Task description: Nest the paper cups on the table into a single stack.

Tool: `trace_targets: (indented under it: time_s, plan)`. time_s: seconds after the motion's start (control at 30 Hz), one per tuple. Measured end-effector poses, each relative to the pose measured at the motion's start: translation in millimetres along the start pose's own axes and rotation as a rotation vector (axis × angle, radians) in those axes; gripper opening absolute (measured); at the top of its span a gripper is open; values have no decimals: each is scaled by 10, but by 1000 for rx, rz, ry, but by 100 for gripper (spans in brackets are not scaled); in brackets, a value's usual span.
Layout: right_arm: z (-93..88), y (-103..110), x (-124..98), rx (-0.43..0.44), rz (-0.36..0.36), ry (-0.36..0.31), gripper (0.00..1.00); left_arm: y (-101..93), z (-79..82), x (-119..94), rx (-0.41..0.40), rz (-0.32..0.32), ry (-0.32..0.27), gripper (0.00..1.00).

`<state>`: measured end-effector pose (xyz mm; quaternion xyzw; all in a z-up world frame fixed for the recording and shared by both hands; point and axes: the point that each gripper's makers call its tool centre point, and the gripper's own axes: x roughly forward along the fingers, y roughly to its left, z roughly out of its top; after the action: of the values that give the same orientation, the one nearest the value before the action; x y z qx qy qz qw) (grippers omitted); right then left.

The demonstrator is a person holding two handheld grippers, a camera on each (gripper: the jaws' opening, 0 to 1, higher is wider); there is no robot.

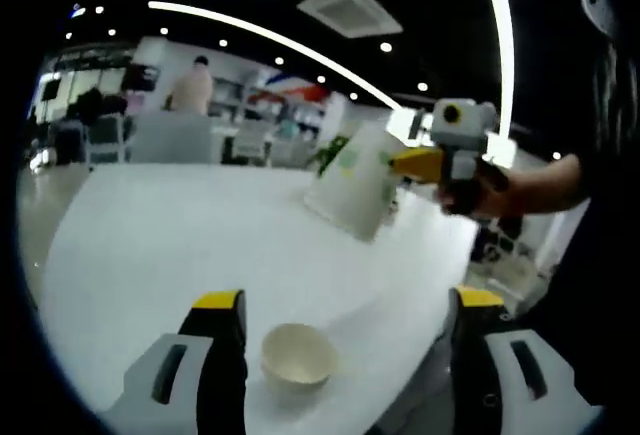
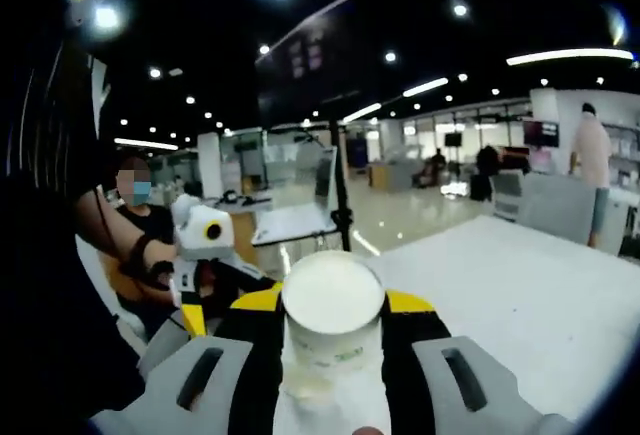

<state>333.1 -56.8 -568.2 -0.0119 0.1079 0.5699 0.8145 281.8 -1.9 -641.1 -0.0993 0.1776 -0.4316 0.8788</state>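
left gripper (image 1: 345, 320) jaws wide, holding nothing | small round paper cup (image 1: 298, 354) upright, mouth up, between them on smooth white table (image 1: 170, 235) | right gripper (image 2: 333, 305) clamps tall tapered white paper cup (image 2: 333, 323), long axis along jaws, flat base pointing away; seen at 2 o'clock in left gripper view.

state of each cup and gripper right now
held cup: lifted off the table, tilted, clamped in the right hand-held gripper
second cup: standing upright on the table, mouth up, empty, untouched
right hand-held gripper: shut on the held cup
left hand-held gripper: open, holding nothing, the second cup between its jaws
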Motion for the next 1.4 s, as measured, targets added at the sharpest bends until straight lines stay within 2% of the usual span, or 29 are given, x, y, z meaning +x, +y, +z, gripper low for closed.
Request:
trace_targets:
  time_s: [0.23, 0.3, 0.37, 0.63, 0.83, 1.0, 1.17, 1.33, 1.4]
  plan:
    - [-58, 182, 72, 19, 47, 10, 34, -62, 67, -5, -37, -38, -22, 73]
    - [-67, 207, 88, 21, 54, 11, 34, -151, 131, -3, -94, -84, -45, 66]
    - [-65, 227, 106, 30, 64, 3, 34, -154, 170, -13, -85, -90, -57, 61]
    - [-16, 254, 152, 88, 80, -41, 34, -254, 273, 17, -89, -135, -67, 57]
    - [-32, 257, 145, 117, 83, -46, 34, -264, 319, 18, -103, -151, -79, 53]
    - [-111, 236, 111, 160, 89, -36, 34, -245, 361, -43, -135, -170, -100, 42]
    - [-251, 319, 102, 177, 129, -1, 34, -211, 376, -110, -146, -183, -97, 33]
    - [-328, 387, 85, 163, 153, 24, 34, -223, 432, -168, -184, -212, -117, 27]
    - [-346, 414, 84, 147, 156, 30, 34, -198, 423, -173, -160, -197, -117, 24]
